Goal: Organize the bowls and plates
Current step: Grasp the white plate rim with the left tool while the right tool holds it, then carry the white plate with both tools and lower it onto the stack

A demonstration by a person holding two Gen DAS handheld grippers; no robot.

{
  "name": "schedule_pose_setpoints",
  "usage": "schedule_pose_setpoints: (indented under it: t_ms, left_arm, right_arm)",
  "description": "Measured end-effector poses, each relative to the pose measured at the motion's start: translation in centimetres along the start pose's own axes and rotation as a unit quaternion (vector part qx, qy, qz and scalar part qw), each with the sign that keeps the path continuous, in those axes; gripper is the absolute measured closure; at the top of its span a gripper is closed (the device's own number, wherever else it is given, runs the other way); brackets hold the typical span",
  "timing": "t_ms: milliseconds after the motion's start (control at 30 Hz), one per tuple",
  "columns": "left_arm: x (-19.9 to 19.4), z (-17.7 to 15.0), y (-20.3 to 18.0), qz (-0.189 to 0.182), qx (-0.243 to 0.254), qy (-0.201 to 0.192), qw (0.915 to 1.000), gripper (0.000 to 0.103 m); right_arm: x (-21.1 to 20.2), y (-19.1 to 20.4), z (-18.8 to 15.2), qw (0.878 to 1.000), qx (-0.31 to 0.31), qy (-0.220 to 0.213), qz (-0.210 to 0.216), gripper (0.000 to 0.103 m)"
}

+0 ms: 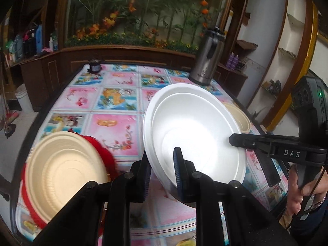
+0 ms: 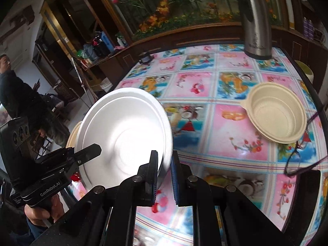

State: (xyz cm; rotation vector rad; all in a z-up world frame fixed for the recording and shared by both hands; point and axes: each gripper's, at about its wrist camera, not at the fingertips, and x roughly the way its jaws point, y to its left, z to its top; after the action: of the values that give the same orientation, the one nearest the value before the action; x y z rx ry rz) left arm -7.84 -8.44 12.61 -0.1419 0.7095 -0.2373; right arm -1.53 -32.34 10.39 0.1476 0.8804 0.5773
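Observation:
A white foam bowl (image 1: 196, 131) with a second white rim nested behind it hangs tilted above the table, held from both sides. My left gripper (image 1: 162, 153) is shut on its near rim, one pad inside and one outside. My right gripper (image 2: 164, 153) is shut on the opposite rim of the white bowl (image 2: 125, 135). Each gripper shows in the other's view: the right gripper (image 1: 237, 143) at the bowl's right edge, the left gripper (image 2: 96, 151) at its left edge. A beige bowl (image 1: 65, 170) sits on a red base at the table's near left. Another beige bowl (image 2: 278, 116) stands on the right.
A steel thermos (image 2: 256, 20) stands at the far right of the table, whose patterned cloth (image 1: 114, 102) is pink and blue. Dark glasses (image 2: 303, 153) lie near the right edge. A small dark jar (image 1: 94, 65) sits at the far left corner. A person (image 2: 12, 90) stands off to the left.

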Motion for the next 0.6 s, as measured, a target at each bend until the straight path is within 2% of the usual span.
schedule_pose_setpoints:
  t_ms: [167, 367, 600]
  left_arm:
    - [-3.7, 0.2, 2.7, 0.028, -0.014, -0.033, 0.9989, 0.079]
    - [-7.2, -0.4, 6.8, 0.057, -0.047, -0.059, 0.9955, 0.078]
    - [-9.2, -1.8, 11.6, 0.081, -0.090, -0.066, 0.9904, 0.078]
  right_arm:
    - [0.6, 4.1, 1.1, 0.999, -0.033, -0.005, 0.029, 0.089]
    - [2.4, 8.4, 2.0, 0.996, -0.059, 0.005, 0.064, 0.089]
    - [5.4, 12.9, 2.9, 0.991, -0.070, 0.035, 0.104, 0.089]
